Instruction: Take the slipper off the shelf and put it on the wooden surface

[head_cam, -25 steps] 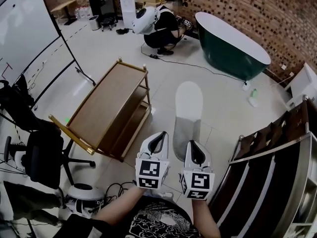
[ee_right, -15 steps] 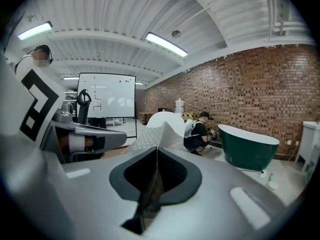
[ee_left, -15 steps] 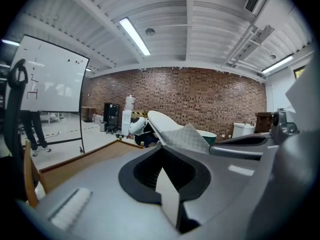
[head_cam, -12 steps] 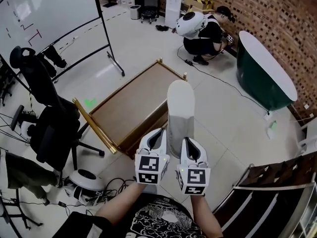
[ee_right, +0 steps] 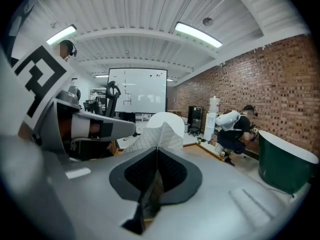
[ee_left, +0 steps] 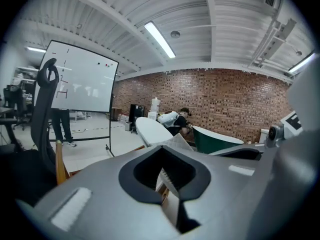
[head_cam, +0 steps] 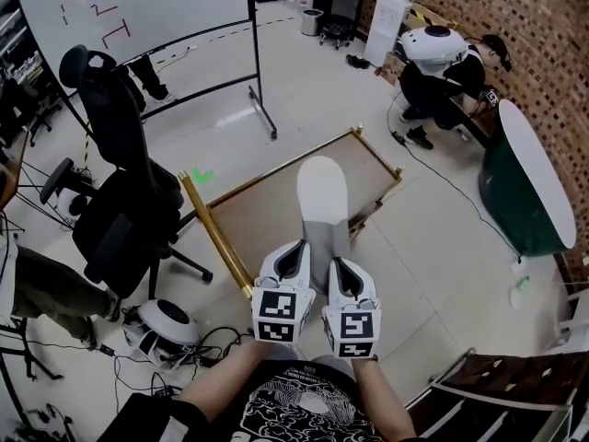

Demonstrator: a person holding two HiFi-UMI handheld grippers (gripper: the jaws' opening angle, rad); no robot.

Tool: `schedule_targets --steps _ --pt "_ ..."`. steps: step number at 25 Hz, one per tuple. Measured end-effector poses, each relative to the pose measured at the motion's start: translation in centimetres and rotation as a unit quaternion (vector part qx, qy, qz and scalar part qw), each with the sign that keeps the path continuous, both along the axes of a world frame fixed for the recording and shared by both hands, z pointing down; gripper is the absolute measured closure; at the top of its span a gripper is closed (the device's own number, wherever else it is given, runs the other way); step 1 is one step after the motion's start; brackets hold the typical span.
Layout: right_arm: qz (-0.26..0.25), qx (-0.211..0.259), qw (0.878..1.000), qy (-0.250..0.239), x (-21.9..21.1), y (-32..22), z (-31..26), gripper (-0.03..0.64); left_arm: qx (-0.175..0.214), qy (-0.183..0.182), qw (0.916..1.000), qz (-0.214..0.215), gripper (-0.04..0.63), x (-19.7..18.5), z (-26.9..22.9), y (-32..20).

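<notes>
A long white slipper (head_cam: 321, 203) with a quilted upper hangs in the air, sole up and toe pointing away from me. It is above the near right part of the wooden surface (head_cam: 260, 216), a low table with a gold frame. My left gripper (head_cam: 294, 261) is shut on the left edge of its heel end, and my right gripper (head_cam: 341, 273) is shut on the right edge. In the left gripper view the slipper (ee_left: 151, 129) runs forward from the closed jaws. The right gripper view shows the slipper's (ee_right: 161, 132) quilted fabric pinched in the closed jaws.
A black office chair (head_cam: 120, 212) stands left of the table, with a whiteboard (head_cam: 138, 7) behind it. A person (head_cam: 444, 63) crouches at the back right beside a dark green bathtub (head_cam: 525, 184). A round white device (head_cam: 167, 324) and cables lie near my feet. A dark shelf (head_cam: 502, 387) is at the lower right.
I have turned left. Both grippers have carried the slipper from above the bare floor to above the wooden table, and the dark shelf has slid towards the right edge.
</notes>
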State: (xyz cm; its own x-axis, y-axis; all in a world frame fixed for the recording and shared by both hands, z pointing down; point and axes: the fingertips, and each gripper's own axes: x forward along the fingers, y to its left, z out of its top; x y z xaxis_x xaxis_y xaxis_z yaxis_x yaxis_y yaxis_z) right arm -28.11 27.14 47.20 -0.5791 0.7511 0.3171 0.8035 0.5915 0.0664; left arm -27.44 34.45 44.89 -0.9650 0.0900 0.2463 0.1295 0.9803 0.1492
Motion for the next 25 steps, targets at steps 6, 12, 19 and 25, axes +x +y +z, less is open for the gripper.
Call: schedule_targets --steps 6,12,19,25 --pt "-0.057 0.013 0.998 0.008 0.1 5.4 2.1 0.607 0.003 0.005 0.9987 -0.051 0.594 0.9 0.8 4.9" --pt "-0.108 0.035 0.993 0.012 -1.0 9.2 5.5 0.607 0.011 0.018 0.9953 -0.095 0.594 1.4 2.1 7.8" --pt "-0.182 0.073 0.98 0.026 -2.4 13.0 9.6 0.607 0.014 0.032 0.9873 -0.155 0.592 0.5 3.1 11.0" --pt "-0.226 0.104 0.967 0.055 -3.0 15.6 13.4 0.607 0.019 0.05 0.9795 -0.194 0.592 0.0 4.0 13.4"
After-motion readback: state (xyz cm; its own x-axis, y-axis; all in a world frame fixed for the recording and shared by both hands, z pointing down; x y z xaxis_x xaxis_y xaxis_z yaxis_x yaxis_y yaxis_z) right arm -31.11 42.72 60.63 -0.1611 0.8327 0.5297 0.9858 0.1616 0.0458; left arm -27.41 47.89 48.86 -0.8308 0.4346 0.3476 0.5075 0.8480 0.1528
